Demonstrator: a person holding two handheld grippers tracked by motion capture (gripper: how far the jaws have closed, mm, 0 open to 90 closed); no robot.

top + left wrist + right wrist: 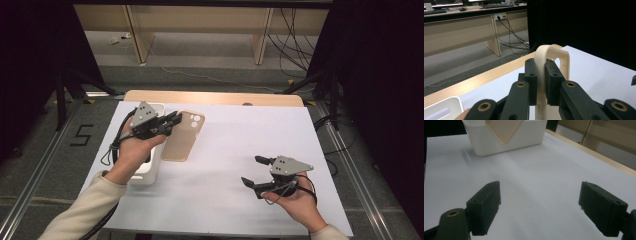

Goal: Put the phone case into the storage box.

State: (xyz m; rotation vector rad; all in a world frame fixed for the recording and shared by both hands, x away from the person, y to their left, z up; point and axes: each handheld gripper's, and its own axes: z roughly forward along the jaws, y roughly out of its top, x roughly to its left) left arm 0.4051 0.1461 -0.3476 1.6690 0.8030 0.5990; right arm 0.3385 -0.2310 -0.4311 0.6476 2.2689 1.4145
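A beige phone case (183,136) hangs above the white sheet at the left, held by its edge. My left gripper (174,121) is shut on that edge; in the left gripper view the case (554,56) rises between the two black pads (532,75). The case (503,130) also appears lifted in front of the white bin in the right gripper view. My right gripper (254,170) is low over the sheet at the right, open, nothing between its jaws. Its pads (485,202) stand far apart.
A white bin (149,172) sits at the left of the sheet under my left hand, also seen as a white box (499,143). The white sheet (225,150) covers a wooden table (210,98). Black stands flank the table.
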